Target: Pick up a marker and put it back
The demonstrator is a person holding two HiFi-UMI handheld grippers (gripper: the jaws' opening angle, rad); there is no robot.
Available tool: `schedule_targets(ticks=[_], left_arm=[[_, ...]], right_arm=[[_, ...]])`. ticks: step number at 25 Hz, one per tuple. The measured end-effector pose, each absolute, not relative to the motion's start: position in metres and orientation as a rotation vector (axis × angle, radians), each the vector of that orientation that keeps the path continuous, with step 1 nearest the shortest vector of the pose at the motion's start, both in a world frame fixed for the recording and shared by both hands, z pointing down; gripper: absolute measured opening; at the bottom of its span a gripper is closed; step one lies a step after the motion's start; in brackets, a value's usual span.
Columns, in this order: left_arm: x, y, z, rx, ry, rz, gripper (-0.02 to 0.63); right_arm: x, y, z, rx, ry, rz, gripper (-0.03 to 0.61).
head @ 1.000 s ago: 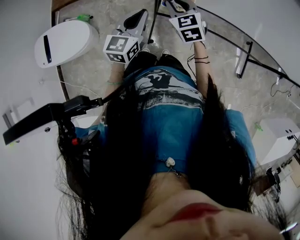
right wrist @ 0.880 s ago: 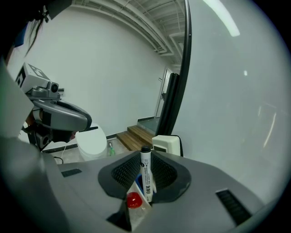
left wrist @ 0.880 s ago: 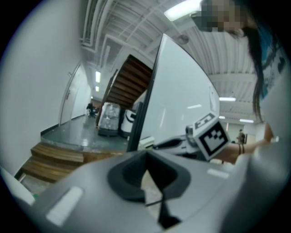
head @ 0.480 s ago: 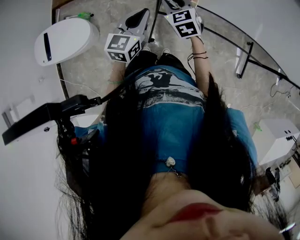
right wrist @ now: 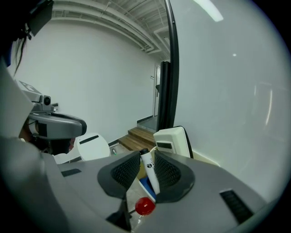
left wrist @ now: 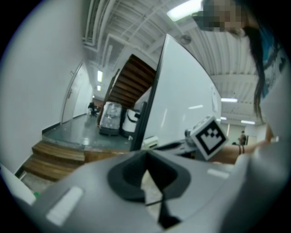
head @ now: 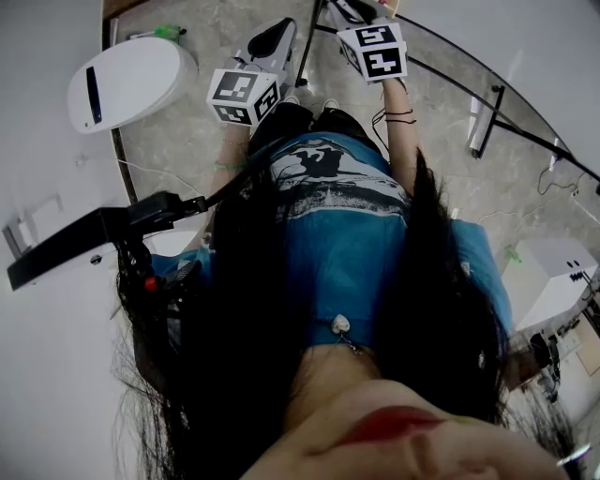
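One white marker point(right wrist: 149, 172) is clamped in the right hand-held gripper point(right wrist: 146, 159), its black cap pointing outward; the left hand-held gripper point(left wrist: 146, 158) has its jaws pressed together.

- A big indoor hall of an office or lab building is being shown, not a home.
- Overhead in the left gripper view, at 12 to 1 o'clock, a ribbed industrial ceiling point(left wrist: 132, 20) with strip lights point(left wrist: 184, 9) is seen.
- At 11 o'clock the underside of a wooden staircase point(left wrist: 132, 79) is picked out, and low wooden steps point(left wrist: 57, 157) are caught at 8 o'clock.
- Wrapped equipment point(left wrist: 110, 119) is spotted down the corridor near 9 o'clock.
- A tall white panel point(left wrist: 182, 100) is carried on a black post point(left wrist: 148, 109) at centre.
- In the head view, polished stone flooring point(head: 187, 141) is laid out at 12 o'clock, with a white rounded device point(head: 131, 80) at 10 o'clock and a white boxy unit point(head: 553, 272) at 3 o'clock.
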State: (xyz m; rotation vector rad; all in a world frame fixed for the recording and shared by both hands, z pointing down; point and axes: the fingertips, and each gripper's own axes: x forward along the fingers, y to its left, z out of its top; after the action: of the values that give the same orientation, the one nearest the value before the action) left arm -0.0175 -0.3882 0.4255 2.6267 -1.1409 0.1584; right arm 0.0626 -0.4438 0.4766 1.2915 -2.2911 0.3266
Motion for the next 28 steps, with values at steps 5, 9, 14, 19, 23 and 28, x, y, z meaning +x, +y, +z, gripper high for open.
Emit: schedule_targets(ticks=[5, 9, 14, 19, 23, 28], left_arm=[[-0.02, -0.386, 0.428, 2.627, -1.132, 0.163, 0.0], [-0.016, -0.383, 0.429, 2.634, -1.114, 0.164, 0.0], [-0.011, -0.38, 0.429, 2.645, -1.089, 0.171, 0.0], [-0.008, -0.379, 0.428, 2.648, -1.073, 0.174, 0.0], [-0.003, -0.374, 0.429, 2.654, -1.041, 0.175, 0.0], [0.009, -0.363, 0.428, 2.659, -0.975, 0.186, 0.0]], right_arm=[[0.067, -0.437, 0.468, 1.334, -2.318, 0.351, 0.078], [0.07, -0.434, 0.466, 1.345, -2.322, 0.355, 0.081], [0.073, -0.431, 0.459, 1.365, -2.324, 0.334, 0.11], [0.08, -0.428, 0.449, 1.431, -2.365, 0.379, 0.11], [0.085, -0.418, 0.443, 1.473, -2.402, 0.448, 0.109], [0.097, -0.396, 0.433, 1.56, -2.437, 0.564, 0.109]])
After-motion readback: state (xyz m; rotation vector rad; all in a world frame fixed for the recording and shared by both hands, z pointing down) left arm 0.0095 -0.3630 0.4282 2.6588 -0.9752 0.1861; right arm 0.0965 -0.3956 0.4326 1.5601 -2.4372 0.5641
